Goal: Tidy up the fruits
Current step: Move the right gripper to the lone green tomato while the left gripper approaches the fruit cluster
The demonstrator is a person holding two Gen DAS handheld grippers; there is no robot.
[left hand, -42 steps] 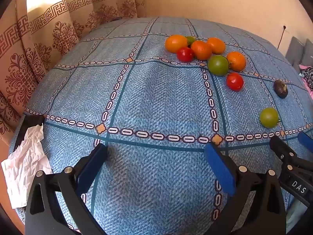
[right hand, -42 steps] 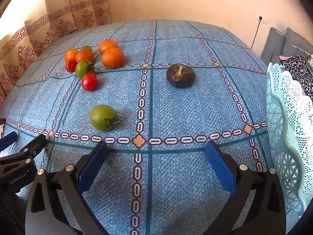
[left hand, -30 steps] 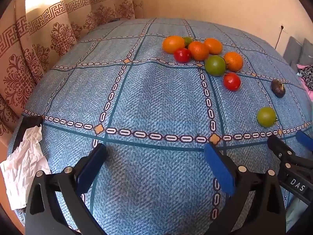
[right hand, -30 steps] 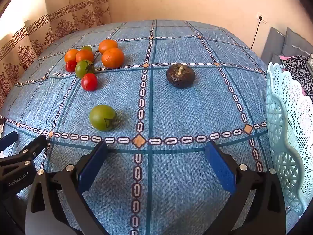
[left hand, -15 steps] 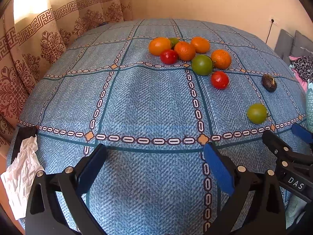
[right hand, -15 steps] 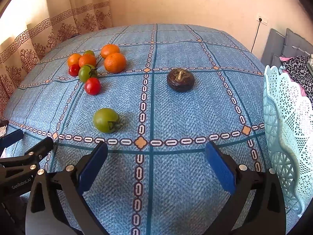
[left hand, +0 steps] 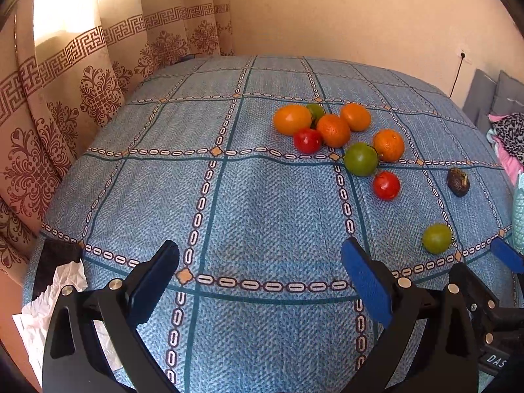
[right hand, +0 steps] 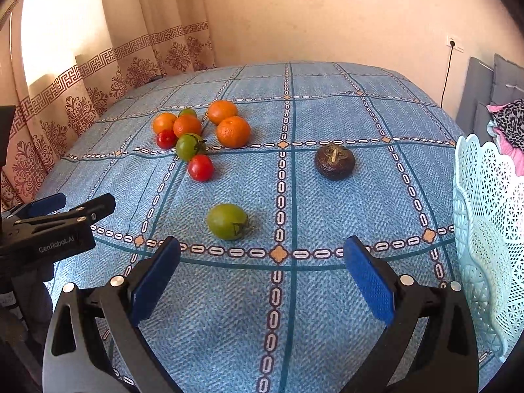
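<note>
Nearest the lone green tomato (right hand: 227, 221), the right gripper (right hand: 260, 273) and left gripper (left hand: 258, 273) hover spread wide, grasping nothing.

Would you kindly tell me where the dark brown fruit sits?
In the right wrist view, the dark brown fruit lies alone right of centre, between the fruit cluster and the basket.

Sunlit patterned curtains (left hand: 82, 75) left, beige wall (right hand: 327, 16) w/ socket (right hand: 453, 40).

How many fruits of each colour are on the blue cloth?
Round orange fruits: 4
Round green fruits: 3
Round red fruits: 2
Wrinkled dark brown fruit: 1
Total: 10
</note>
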